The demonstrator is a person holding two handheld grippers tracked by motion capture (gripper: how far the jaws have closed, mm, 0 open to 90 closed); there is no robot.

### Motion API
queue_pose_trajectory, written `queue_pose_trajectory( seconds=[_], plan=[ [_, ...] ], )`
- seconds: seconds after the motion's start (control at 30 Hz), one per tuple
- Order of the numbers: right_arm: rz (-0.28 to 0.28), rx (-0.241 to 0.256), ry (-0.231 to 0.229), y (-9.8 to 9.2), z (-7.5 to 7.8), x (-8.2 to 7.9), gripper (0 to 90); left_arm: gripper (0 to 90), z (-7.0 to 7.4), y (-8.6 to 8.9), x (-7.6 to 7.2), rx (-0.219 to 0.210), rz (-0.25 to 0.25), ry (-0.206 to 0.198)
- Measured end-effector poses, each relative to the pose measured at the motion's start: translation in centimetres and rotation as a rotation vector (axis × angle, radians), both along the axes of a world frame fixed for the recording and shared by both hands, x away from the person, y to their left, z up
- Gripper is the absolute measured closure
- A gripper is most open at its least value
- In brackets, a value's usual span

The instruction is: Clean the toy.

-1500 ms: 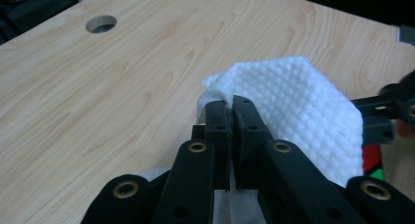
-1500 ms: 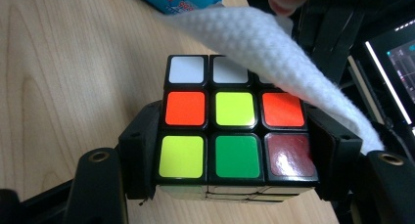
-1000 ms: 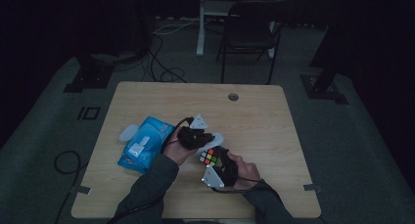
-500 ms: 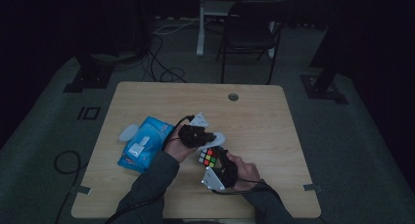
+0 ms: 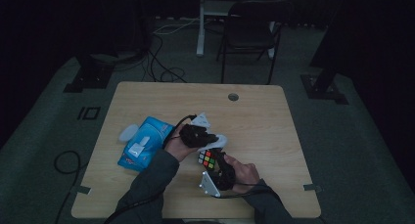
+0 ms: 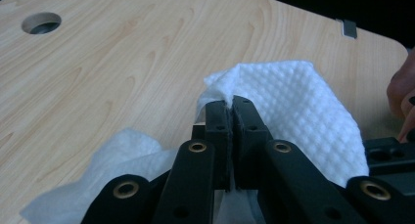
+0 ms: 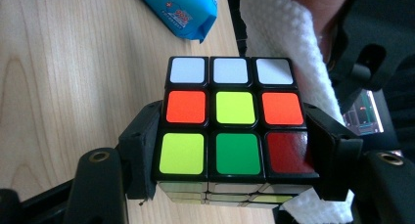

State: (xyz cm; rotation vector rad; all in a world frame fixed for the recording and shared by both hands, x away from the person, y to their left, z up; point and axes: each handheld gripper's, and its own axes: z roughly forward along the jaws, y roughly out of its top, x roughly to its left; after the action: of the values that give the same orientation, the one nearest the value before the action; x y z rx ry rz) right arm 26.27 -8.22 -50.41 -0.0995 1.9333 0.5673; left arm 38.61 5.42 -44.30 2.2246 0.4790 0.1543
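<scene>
A puzzle cube [image 7: 234, 120] with white, orange, yellow, green and red stickers sits between the jaws of my right gripper [image 7: 234, 150], which is shut on its two sides. In the high view the cube [image 5: 209, 159] is near the table's middle front. My left gripper [image 6: 230, 116] is shut on a fold of a white quilted wipe [image 6: 298, 106]. The wipe [image 5: 218, 140] lies against the far side of the cube, and the left gripper [image 5: 205, 136] is just behind the cube. In the right gripper view the wipe [image 7: 284, 33] rises behind the cube.
A blue pack of wipes [image 5: 144, 143] lies on the wooden table [image 5: 274, 131] left of the hands; its corner [image 7: 181, 11] is seen beyond the cube. A cable hole [image 5: 233, 97] is at the table's far side. A chair [image 5: 254, 33] stands beyond the table.
Both hands have stayed almost in place; the left gripper with the wipe has shifted slightly against the cube.
</scene>
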Motion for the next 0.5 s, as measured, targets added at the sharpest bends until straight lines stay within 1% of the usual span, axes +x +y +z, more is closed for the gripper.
queue_pose_trajectory(
  seconds=[0.07,0.13,0.27,0.4,0.5],
  plan=[
    [0.002,-0.004,-0.003,0.1,-0.1,0.0,33.9,87.8,0.0,0.0,0.0,0.007,-0.002,0.000],
    [0.005,-0.005,-0.006,0.1,-0.1,-0.1,33.9,87.7,0.1,0.1,0.1,0.021,0.009,-0.009],
    [0.007,-0.005,-0.009,0.0,0.1,-0.1,33.9,87.8,0.3,0.6,0.1,0.028,0.026,-0.021],
    [0.003,-0.001,-0.010,-0.2,0.2,0.1,33.9,87.6,0.5,1.0,0.0,0.016,0.045,-0.030],
    [-0.004,0.010,0.003,-0.3,0.3,0.2,33.9,87.6,0.8,1.2,0.0,-0.002,0.059,-0.039]
  ],
)
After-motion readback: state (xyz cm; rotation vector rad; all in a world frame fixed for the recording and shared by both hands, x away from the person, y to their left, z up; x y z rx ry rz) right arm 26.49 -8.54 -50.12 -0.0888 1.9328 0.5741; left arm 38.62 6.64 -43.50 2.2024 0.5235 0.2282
